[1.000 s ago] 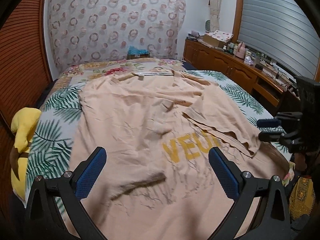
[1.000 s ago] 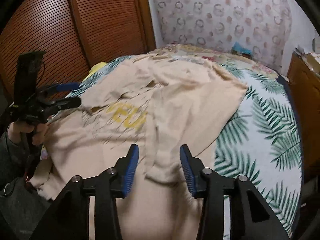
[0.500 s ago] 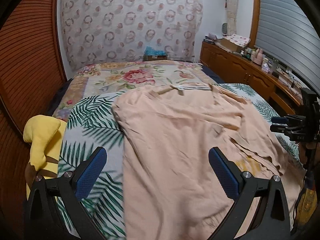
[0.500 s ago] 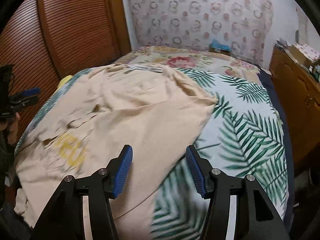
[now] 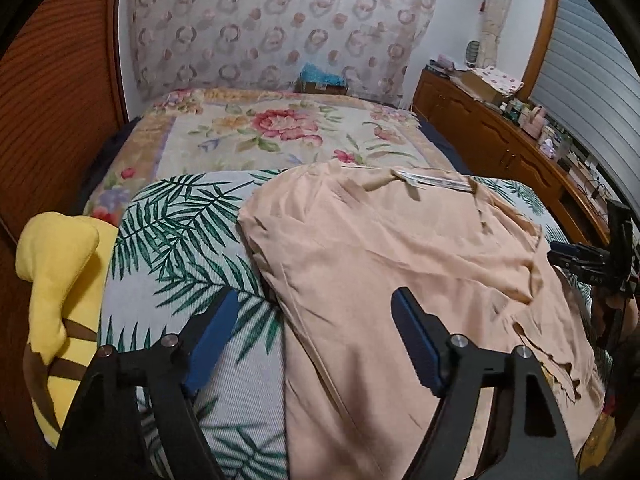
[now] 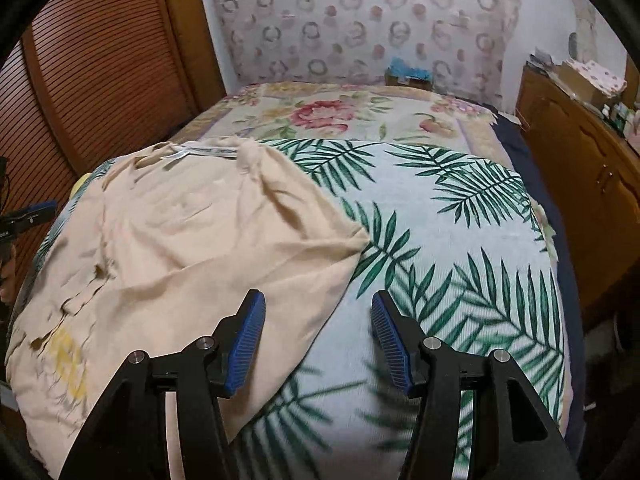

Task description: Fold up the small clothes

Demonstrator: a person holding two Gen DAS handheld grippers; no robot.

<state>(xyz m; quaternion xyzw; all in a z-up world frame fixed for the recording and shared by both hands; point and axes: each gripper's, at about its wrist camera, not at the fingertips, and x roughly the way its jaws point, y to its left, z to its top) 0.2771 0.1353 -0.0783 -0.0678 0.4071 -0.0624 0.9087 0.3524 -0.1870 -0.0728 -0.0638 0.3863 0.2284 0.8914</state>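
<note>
From the left wrist view, the left hand-held gripper (image 5: 312,344) has its jaws closing, though the blue pads are apart with nothing pinched: the left pad sits over the palm-leaf bedspread (image 5: 180,240) and the right pad over the peach shirt (image 5: 380,260). The shirt's left folded edge runs right between the pads, so the tool looks lined up to take that edge. The shirt lies ahead and to the right of the gripper, its collar with a white label (image 5: 436,180) at the far end. A yellow plush toy (image 5: 56,272) sits far left at the bed's edge, clear of the work. At the far right, the right hand-held gripper (image 5: 580,260) shows beside the shirt's other edge.

From the right wrist view, the right hand-held gripper (image 6: 318,344) stands with jaws apart and empty. Its left pad is over the shirt (image 6: 192,240); its right pad is over bare bedspread (image 6: 460,240). The shirt's right edge slants down between them, which I judge puts both tools at opposite sides for a symmetric fold. The shirt spreads ahead and to the left, yellow lettering (image 6: 70,364) partly hidden under a folded-in flap at the near left.
</note>
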